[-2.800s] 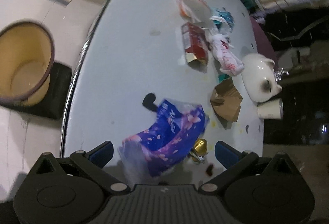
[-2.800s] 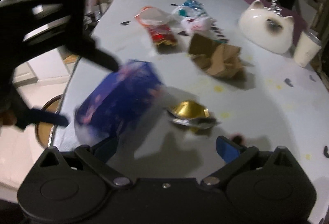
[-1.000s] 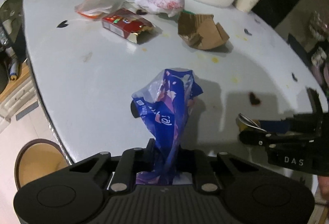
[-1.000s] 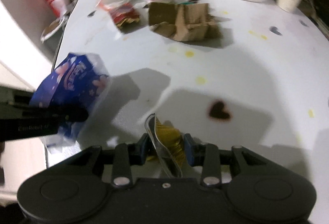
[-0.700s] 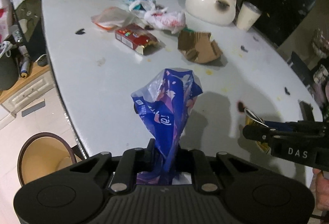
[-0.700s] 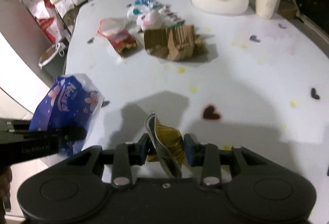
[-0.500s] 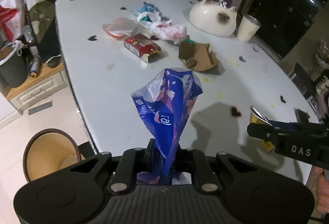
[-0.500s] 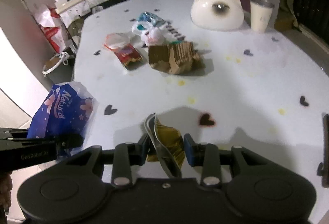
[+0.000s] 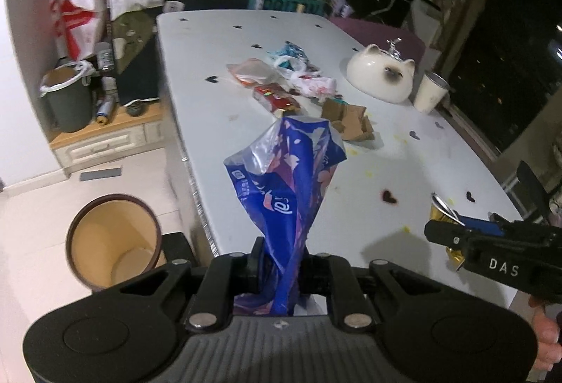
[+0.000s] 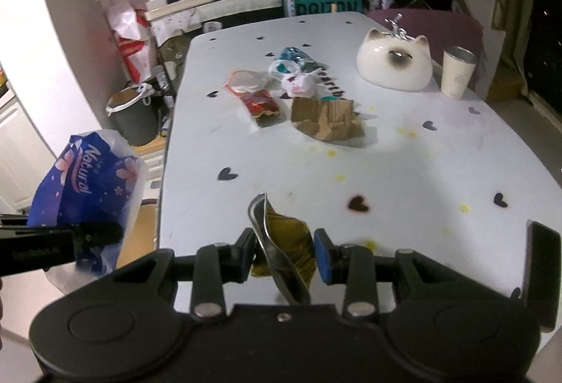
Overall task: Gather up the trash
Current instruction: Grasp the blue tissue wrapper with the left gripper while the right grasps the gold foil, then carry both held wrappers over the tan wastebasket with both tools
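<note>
We hold 2 pieces aloft | left gripper pinches crinkly blue flowered plastic wrapper, limp, light | right gripper clamps crushed gold foil cup, stiff-edged | brown bin below-left.

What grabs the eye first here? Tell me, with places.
The blue flowered plastic bag pinched in the left gripper fills the middle of the left wrist view, above the table's near edge. The right gripper is shut on a crushed gold can. Farther back on the white table lies a cluster of wrappers and torn cardboard, beside a white cat-shaped dish.
</note>
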Demonstrator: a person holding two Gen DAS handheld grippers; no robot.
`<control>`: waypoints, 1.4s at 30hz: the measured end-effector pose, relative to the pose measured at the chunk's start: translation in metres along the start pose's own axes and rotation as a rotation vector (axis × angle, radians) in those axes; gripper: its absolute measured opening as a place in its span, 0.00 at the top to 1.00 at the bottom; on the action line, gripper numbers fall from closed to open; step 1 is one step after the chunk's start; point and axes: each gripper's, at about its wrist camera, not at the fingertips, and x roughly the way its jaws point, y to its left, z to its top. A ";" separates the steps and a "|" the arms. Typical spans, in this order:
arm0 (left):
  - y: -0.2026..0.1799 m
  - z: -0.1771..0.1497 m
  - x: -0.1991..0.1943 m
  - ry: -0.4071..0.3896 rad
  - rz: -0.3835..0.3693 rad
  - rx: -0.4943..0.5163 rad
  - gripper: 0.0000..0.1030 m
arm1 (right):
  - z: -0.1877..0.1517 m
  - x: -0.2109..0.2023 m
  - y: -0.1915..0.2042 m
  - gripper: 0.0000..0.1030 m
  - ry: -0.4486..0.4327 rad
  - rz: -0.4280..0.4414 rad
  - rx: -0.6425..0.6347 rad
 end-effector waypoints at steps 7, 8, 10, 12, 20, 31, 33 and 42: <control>0.013 -0.024 -0.037 -0.040 0.047 -0.046 0.84 | -0.012 -0.025 0.021 0.64 -0.034 0.027 -0.060; 0.016 -0.027 -0.042 -0.046 0.053 -0.055 0.84 | -0.012 -0.028 0.024 0.64 -0.037 0.032 -0.063; 0.022 -0.032 -0.052 -0.060 0.063 -0.075 0.84 | -0.012 -0.033 0.031 0.64 -0.047 0.046 -0.068; 0.030 -0.036 -0.061 -0.074 0.076 -0.095 0.84 | -0.011 -0.036 0.040 0.64 -0.057 0.059 -0.079; 0.076 -0.035 -0.079 -0.110 0.128 -0.162 0.84 | 0.005 -0.031 0.090 0.64 -0.074 0.120 -0.129; 0.177 0.010 -0.066 -0.116 0.158 -0.222 0.84 | 0.051 0.028 0.177 0.64 -0.053 0.149 -0.142; 0.195 0.023 -0.058 -0.108 0.158 -0.219 0.84 | 0.060 0.042 0.191 0.64 -0.048 0.146 -0.135; 0.276 0.083 -0.017 -0.075 0.157 -0.209 0.84 | 0.105 0.114 0.249 0.64 -0.014 0.134 -0.089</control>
